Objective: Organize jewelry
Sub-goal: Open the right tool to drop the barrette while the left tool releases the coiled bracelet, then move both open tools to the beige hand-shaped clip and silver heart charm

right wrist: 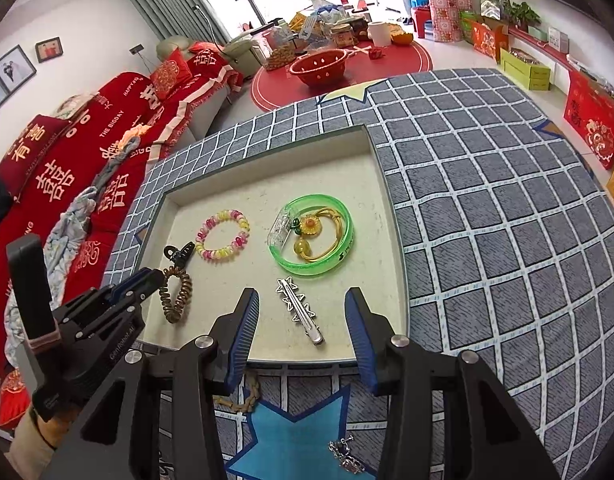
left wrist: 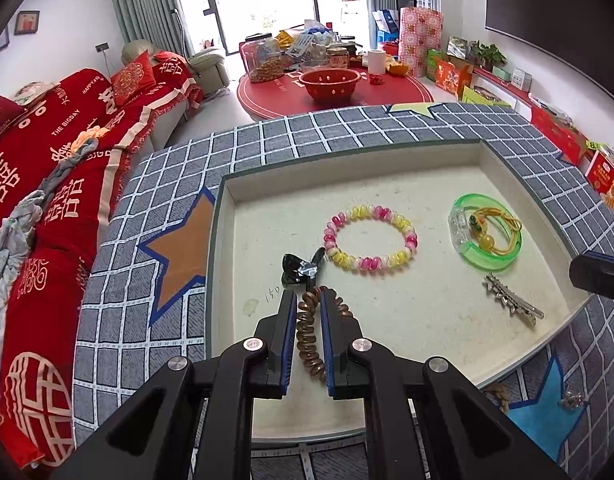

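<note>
Left fingers (left wrist: 289, 316) are closing narrowly on the coil tie (left wrist: 309, 336) at the tray's (left wrist: 387, 184) 8 o'clock, probably placing it; right gripper (right wrist: 301, 320) is hanging wide open, empty, over the clip (right wrist: 301, 310).

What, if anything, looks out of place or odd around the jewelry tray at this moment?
Two pieces lie outside the tray on the checked cloth: a silver chain on the blue star patch and a wooden bead string by the near rim. The other jewelry sits inside. The left gripper is shut on the brown spiral hair tie.

left wrist: close, angled down over tray (left wrist: 227, 216) | right wrist: higher, nearer edge | shared: tray interior
</note>
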`<state>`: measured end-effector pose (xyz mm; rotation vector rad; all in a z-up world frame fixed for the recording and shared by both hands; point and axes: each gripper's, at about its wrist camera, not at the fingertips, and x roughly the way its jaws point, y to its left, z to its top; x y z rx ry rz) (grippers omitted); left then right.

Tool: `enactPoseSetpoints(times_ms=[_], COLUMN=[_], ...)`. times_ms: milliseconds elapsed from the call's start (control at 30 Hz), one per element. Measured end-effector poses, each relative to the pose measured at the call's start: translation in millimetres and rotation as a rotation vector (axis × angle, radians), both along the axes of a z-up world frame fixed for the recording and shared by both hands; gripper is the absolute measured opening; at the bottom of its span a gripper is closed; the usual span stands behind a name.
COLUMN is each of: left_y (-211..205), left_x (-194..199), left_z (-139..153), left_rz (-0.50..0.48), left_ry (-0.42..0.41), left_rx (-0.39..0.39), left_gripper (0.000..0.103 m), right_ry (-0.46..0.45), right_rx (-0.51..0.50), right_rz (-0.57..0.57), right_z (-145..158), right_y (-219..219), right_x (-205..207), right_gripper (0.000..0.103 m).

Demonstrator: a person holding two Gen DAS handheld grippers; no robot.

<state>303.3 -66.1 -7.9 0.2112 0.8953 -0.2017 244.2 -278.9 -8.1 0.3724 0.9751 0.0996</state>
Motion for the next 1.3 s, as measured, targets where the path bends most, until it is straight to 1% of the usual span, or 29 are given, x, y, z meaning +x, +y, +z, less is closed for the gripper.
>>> enactPoseSetpoints(times_ms=[67, 100, 133, 233, 267, 300, 333, 367, 400, 467, 500, 600, 667, 700, 833, 1000, 1067, 1167, 1300], left_y=[1.6, 2.1, 3.0, 4.6, 5.3, 6.6, 8.6, 12.4, 13.9, 13.6, 14.0, 17.0, 20.6, 22.8, 34.2, 43.1, 46.8, 52.8, 56.1], left_x=[-0.1, -0.4, -0.7, -1.7, -2.2, -2.3, -3.5, -8.2, -10.2, -11.8, -13.0, -19.6, -26.2, -29.6, -42.6, -72.9, -85.1, -104.7, -128.5], left_z=[2.1, 2.8, 3.8, 6.2, 6.5, 7.6, 9.4, 15.1, 18.8, 22.2, 23.4, 27.8, 31.5, 33.1, 34.7, 32.5, 30.3, 24.2, 13.8], left_rz=[0.003, 0.001, 0.000, 0.006, 0.009, 0.015, 0.028, 0.049, 0.048, 0.037, 0.039, 0.046, 0.039, 0.036, 0.032, -0.016, -0.024, -0.030, -0.043], left_ry=[-0.003, -0.003, -0.004, -0.010, -0.010, -0.012, -0.021, -0.067, -0.085, -0.081, -0.085, -0.101, -0.108, -0.108, -0.092, -0.068, -0.059, -0.037, -0.011], left_rx=[-0.005, -0.009, -0.013, -0.015, -0.016, -0.017, -0.020, -0.033, -0.036, -0.033, -0.030, -0.023, -0.027, -0.033, -0.058, -0.075, -0.077, -0.090, -0.086], left_gripper=[0.025, 0.025, 0.025, 0.025, 0.035, 0.082, 0.103, 0.103, 0.103, 0.103, 0.103, 0.103, 0.103, 0.103, 0.103, 0.103, 0.103, 0.103, 0.103], right_ry=[-0.003, 0.001, 0.001, -0.007, -0.007, -0.009, -0.011, -0.013, -0.016, -0.024, -0.024, -0.033, -0.036, -0.042, -0.068, -0.097, -0.084, -0.036, -0.011], right_rx=[-0.018, -0.028, -0.034, -0.065, -0.072, -0.073, -0.073, -0.075, -0.079, -0.084, -0.088, -0.088, -0.082, -0.079, -0.067, -0.066, -0.072, -0.073, -0.068], right_rz=[0.004, 0.008, 0.010, 0.015, 0.015, 0.015, 0.017, 0.017, 0.016, 0.017, 0.017, 0.014, 0.013, 0.012, 0.013, 0.015, 0.024, 0.046, 0.046], right_z=[2.5, 3.0, 3.5, 6.7, 7.9, 9.1, 10.8, 12.2, 13.7, 16.4, 17.3, 20.9, 23.3, 25.3, 33.4, 38.1, 38.2, 34.0, 26.4], right_y=[2.3, 3.7, 5.2, 9.8, 10.8, 11.7, 12.5, 12.9, 13.1, 13.7, 14.0, 14.8, 15.0, 14.7, 14.6, 14.5, 15.6, 17.6, 18.0], right_x=[-2.6, -3.6, -4.4, -7.9, -8.6, -9.4, -10.7, -11.9, -13.3, -16.0, -17.5, -23.0, -27.2, -30.1, -42.8, -62.3, -67.8, -75.4, -90.1], right_gripper=[0.052, 0.061, 0.063, 0.063, 0.063, 0.063, 0.063, 0.063, 0.063, 0.067, 0.074, 0.076, 0.083, 0.085, 0.086, 0.087, 0.087, 0.087, 0.087])
